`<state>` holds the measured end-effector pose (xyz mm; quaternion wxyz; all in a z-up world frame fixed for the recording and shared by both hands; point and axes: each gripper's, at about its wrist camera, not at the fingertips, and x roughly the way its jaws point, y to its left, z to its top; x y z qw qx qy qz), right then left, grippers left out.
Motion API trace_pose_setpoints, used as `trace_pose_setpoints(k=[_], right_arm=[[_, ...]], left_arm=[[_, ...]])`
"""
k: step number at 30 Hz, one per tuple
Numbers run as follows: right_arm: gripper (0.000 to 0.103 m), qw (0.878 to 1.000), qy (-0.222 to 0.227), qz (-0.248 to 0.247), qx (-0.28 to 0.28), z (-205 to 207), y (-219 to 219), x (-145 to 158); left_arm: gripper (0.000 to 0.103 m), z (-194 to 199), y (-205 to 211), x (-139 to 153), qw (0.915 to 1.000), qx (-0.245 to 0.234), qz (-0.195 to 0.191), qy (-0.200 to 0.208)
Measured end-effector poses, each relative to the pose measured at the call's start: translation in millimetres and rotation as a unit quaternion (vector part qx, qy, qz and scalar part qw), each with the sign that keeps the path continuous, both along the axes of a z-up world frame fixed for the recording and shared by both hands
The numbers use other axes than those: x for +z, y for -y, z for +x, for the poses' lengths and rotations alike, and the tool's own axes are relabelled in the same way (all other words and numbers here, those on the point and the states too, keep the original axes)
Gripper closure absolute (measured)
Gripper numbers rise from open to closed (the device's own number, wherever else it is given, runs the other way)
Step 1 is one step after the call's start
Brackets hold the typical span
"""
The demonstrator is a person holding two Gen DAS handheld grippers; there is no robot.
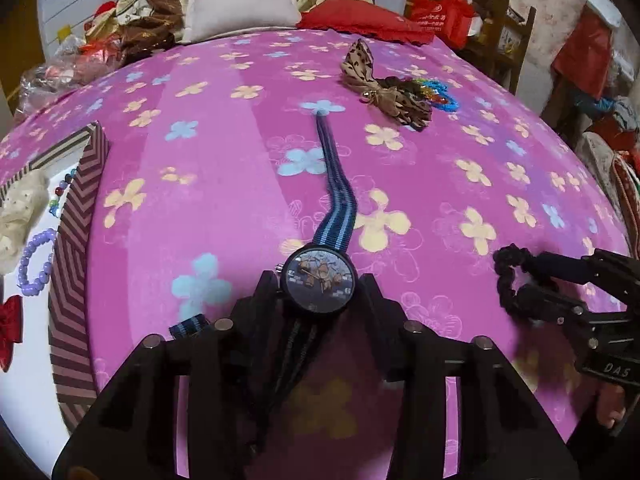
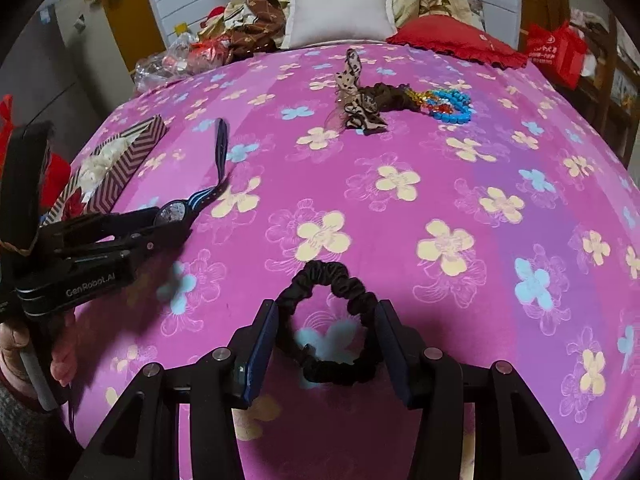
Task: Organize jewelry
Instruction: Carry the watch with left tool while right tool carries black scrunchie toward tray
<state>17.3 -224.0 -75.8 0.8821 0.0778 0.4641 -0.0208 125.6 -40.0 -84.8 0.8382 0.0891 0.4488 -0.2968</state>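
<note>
**A watch in one gripper, a hair tie in the other**

The watch (image 1: 318, 284) lies on the pink flowered bed cover (image 1: 224, 184). Its round face is close to the near edge of the bed. Its long blue striped strap (image 1: 329, 176) runs straight away from the face, toward the pillows at the far edge. So the watch is long from near to far. A short bit of strap sticks out on the left, near the face.

The left gripper (image 1: 320, 280) has a finger on each side of the watch face. The fingers are partly closed and seem to touch the rim of the face, squeezing it.

The right gripper (image 2: 326, 344) is about half open. The black hair tie (image 2: 326, 320) is a loop on the bed cover between its two fingers. Both sides of the loop touch the blue pads (image 2: 260, 344). In the left camera the hair tie (image 1: 506, 280) pokes out at the tips of the right gripper (image 1: 528, 280).

A striped box (image 1: 72, 248) sits at the left edge of the bed. It holds a purple bead bracelet (image 1: 34, 260) and a red bow (image 1: 10, 330).

Far up the bed lie a spotted bow (image 2: 356, 96) and a pile of bright bead bracelets (image 2: 448, 106), just beside each other.
</note>
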Motion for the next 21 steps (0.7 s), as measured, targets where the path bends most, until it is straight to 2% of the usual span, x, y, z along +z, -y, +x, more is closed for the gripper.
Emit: trace_pose_setpoints(k=[2,5,7,10,11,12,13,15,17,21], right_arm=[[0.055,1.000,0.008,0.017,-0.012,-3,8,4],[0.056,1.000,0.012,0.015,-0.024,-6,15,6],[0.066,0.999,0.002,0.006,-0.032,-4,16,2],[0.075,0.999,-0.003,-0.010,-0.034,-1,15,-3],[0.081,0.999,-0.004,-0.023,-0.033,1,13,-4],[0.093,0.999,-0.006,-0.035,-0.030,2,9,-4],[0.097,0.999,-0.008,-0.046,-0.025,5,6,-4],[0.098,0.999,-0.016,-0.046,-0.014,9,1,-1],[0.098,0.999,-0.005,-0.054,-0.001,11,-7,13],[0.098,0.997,0.030,-0.058,0.030,19,-34,53]], left_arm=[[0.063,2,-4,1,0.9998,0.007,-0.013,-0.011],[0.063,1,-9,5,0.9997,0.020,-0.013,-0.008],[0.063,-2,-14,11,0.9994,0.025,-0.022,-0.006],[0.063,-8,-24,23,0.9988,0.031,-0.037,0.004],[0.063,-10,-28,28,0.9985,0.035,-0.042,0.009],[0.063,-12,-33,34,0.9980,0.039,-0.049,0.012],[0.063,-14,-39,41,0.9973,0.045,-0.056,0.015],[0.063,-16,-53,55,0.9959,0.054,-0.068,0.026],[0.063,-19,-73,70,0.9933,0.072,-0.081,0.039],[0.063,-13,-119,82,0.9867,0.124,-0.093,0.048]])
